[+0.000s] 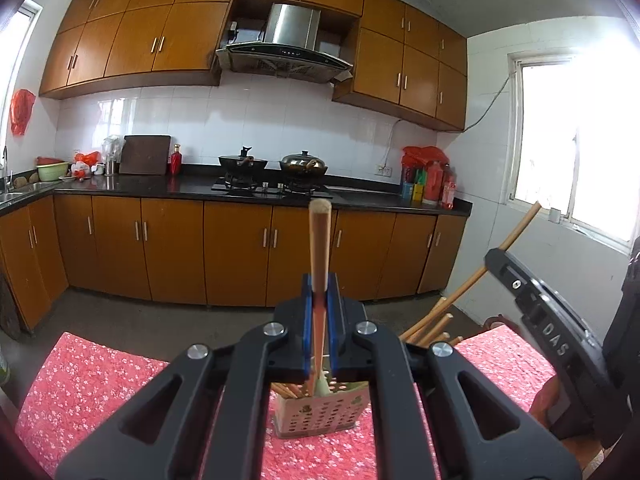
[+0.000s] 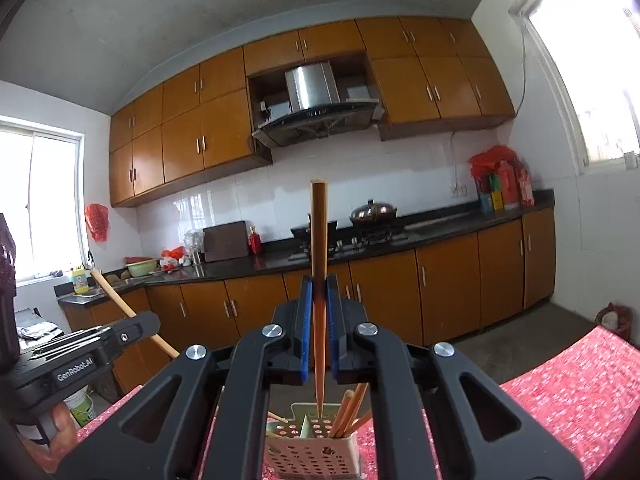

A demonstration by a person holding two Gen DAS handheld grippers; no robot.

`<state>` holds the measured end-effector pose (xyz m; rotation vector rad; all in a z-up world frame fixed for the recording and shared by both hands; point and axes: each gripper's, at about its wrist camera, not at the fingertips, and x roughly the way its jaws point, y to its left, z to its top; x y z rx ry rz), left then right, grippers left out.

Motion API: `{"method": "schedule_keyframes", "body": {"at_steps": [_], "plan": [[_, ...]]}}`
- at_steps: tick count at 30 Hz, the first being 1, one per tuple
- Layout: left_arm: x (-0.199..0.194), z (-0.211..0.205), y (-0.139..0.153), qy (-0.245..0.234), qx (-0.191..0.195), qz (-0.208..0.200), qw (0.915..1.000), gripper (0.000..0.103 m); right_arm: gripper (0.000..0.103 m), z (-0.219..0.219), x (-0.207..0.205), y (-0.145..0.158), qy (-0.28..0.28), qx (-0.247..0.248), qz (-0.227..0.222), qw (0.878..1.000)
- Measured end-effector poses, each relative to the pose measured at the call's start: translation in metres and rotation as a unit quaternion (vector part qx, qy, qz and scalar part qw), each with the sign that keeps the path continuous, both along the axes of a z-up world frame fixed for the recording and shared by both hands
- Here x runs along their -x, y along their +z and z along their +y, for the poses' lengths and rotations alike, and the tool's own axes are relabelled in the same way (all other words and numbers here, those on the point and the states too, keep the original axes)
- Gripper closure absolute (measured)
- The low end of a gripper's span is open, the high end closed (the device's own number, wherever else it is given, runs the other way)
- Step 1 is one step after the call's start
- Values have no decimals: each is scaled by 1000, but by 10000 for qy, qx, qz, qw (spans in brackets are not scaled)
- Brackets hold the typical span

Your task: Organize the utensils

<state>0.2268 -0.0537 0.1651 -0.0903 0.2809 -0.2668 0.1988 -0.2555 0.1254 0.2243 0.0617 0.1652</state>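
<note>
My left gripper (image 1: 319, 312) is shut on an upright wooden chopstick (image 1: 319, 240), its tip pointing down into a beige perforated utensil holder (image 1: 316, 420). My right gripper (image 2: 319, 312) is shut on another upright chopstick (image 2: 319, 248), its tip just over the same holder (image 2: 316, 452). Several chopsticks (image 2: 350, 412) stand in the holder. The holder sits on a table with a red flowered cloth (image 1: 92, 380). The right gripper shows in the left wrist view (image 1: 532, 312), and the left one in the right wrist view (image 2: 80, 352).
The table's far edge (image 1: 120, 344) drops to a grey floor. Beyond stand orange cabinets and a black counter (image 1: 160, 188) with two woks on a stove (image 1: 272, 188). A window (image 1: 572, 140) is on the right wall.
</note>
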Motion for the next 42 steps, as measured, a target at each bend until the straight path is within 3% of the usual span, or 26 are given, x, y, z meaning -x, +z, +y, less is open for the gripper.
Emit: {"method": "schedule_keyframes", "body": {"at_steps": [7, 19, 20, 22, 29, 35, 38, 40, 42], "plan": [[-22, 0, -16, 105, -15, 91, 9999, 96, 95, 8, -15, -18, 60, 101, 286, 9995], [-27, -1, -23, 60, -10, 187, 9998, 94, 92, 11, -17, -19, 205, 96, 516, 9984], [-27, 0, -22, 53, 5, 190, 9998, 91, 90, 10, -15, -18, 177, 99, 502, 9985], [-24, 3, -20, 84, 20, 165, 9998, 83, 73, 8, -12, -15, 135, 86, 457, 9988], [-12, 16, -10, 247, 120, 49, 9996, 73, 66, 3, 4, -3, 127, 136, 300, 9994], [16, 34, -7, 431, 47, -49, 9990, 61, 48, -4, 30, 1, 61, 240, 280, 9993], [40, 43, -11, 494, -18, -117, 9987, 47, 31, -8, 50, -2, 0, 264, 306, 9992], [61, 47, -16, 541, -99, -203, 9983, 31, 13, -6, 62, -5, -48, 355, 312, 9989], [80, 50, -22, 566, -164, -273, 9979, 19, 5, -1, 78, -10, -102, 551, 292, 9980]]}}
